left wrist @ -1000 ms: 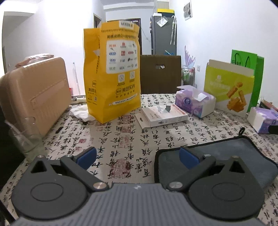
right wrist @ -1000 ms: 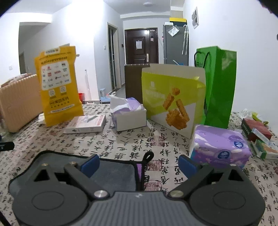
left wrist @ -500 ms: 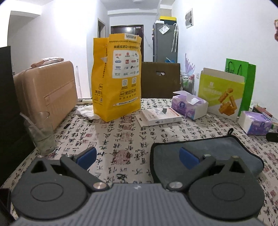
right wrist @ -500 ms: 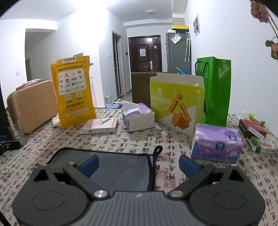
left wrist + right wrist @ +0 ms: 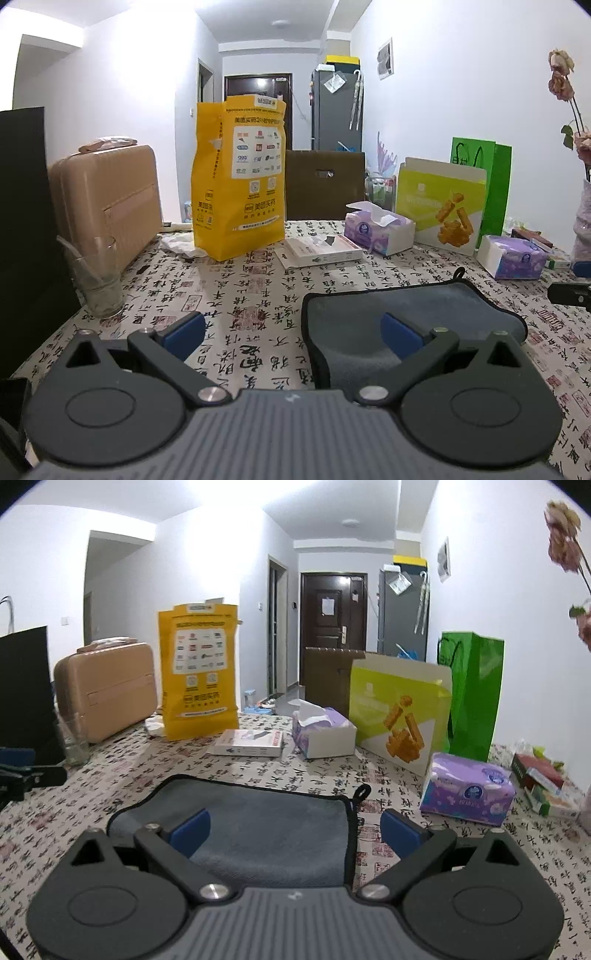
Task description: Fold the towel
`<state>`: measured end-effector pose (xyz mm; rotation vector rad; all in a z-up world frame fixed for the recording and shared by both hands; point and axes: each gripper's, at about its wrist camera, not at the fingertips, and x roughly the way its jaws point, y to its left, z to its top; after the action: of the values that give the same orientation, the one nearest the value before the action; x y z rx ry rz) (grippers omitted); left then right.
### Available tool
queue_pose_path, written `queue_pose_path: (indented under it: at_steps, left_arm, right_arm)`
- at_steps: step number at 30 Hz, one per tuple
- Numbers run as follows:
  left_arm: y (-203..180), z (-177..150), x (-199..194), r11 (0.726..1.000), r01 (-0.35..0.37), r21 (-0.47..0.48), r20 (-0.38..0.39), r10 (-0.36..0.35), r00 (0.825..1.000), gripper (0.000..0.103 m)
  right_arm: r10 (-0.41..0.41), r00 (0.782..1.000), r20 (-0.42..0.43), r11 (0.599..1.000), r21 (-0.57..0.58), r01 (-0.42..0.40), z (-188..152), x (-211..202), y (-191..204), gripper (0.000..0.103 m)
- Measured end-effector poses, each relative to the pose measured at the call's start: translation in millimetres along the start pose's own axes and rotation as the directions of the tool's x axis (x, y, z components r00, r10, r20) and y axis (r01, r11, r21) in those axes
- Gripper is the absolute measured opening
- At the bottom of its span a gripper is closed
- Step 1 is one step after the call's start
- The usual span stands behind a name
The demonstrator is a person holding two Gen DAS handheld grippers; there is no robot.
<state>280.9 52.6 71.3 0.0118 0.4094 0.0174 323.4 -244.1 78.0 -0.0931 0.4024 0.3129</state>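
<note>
Over the last second both tools have drawn up and back from the towel (image 5: 258, 823): in each wrist view the room has dropped lower, the ceiling now shows, and more of the calligraphy-print tabletop (image 5: 236, 295) lies between the fingers and the clutter at the far edge.

The left tool (image 5: 291, 332) is released, its blue pads spread wide with nothing between them; one pad sits over bare cloth, the other over the towel's left end. The right tool (image 5: 295, 825) is likewise released and empty, straddling the towel's right edge, where the small hanging loop (image 5: 360, 792) sticks out.

The grey towel, edged in black, lies near the front edge of the tabletop, between the two tools, well clear of the yellow bag (image 5: 240, 184), the flat white box (image 5: 321, 251) and the purple tissue pack (image 5: 467, 794). In the right view its near edge looks rounded and thick, as though already doubled over once.

My reading: a fold has just been laid down and let go, and the tools are backing off either to regrip for another fold or because the job is nearly finished. Whether the layers line up cannot be told from here.
</note>
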Motion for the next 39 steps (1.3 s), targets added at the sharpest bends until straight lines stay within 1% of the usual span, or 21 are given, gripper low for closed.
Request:
queue_pose_path:
  at_steps: [2,6,18,24,29,33,39]
  left_arm:
    - [1.2,-3.4,-7.5,1.000,-0.004,-0.003,0.011,0.004,1.000,0.103]
    - [0.9,-11.2,-23.2,1.000,0.016,0.010,0.045,-0.016,0.999,0.103]
    - [-7.1,-32.5,-64.5,0.998,0.041,0.037,0.084,-0.044,0.995,0.103]
    - [-6.4,-44.5,-87.7,0.999,0.044,0.021,0.091,-0.046,0.995,0.103]
    - [-9.6,-53.5,-108.9,1.000,0.028,0.013,0.111,-0.029,0.993,0.103]
    - [-11.0,-58.5,-127.6,1.000,0.031,-0.003,0.121,-0.030,0.992,0.103]
    - [-19.5,-66.6,-150.0,1.000,0.024,0.003,0.134,-0.024,0.991,0.103]
  right_arm:
    - [0.002,1.000,0.010,1.000,-0.004,-0.002,-2.3,-9.2,4.8,0.099]
    - [0.002,1.000,0.015,1.000,-0.009,-0.002,-8.3,-23.9,11.7,0.099]
    - [0.013,0.999,0.050,1.000,0.001,-0.013,-28.9,-62.5,39.2,0.099]
    - [0.033,0.997,0.069,0.999,0.022,-0.035,-39.4,-84.7,53.0,0.099]
    - [0.031,0.996,0.081,0.999,0.023,-0.033,-49.2,-102.7,60.4,0.099]
    - [0.030,0.995,0.096,0.999,0.016,-0.032,-55.8,-120.0,65.3,0.099]
    - [0.029,0.992,0.123,0.999,0.029,-0.032,-65.6,-145.4,68.0,0.100]
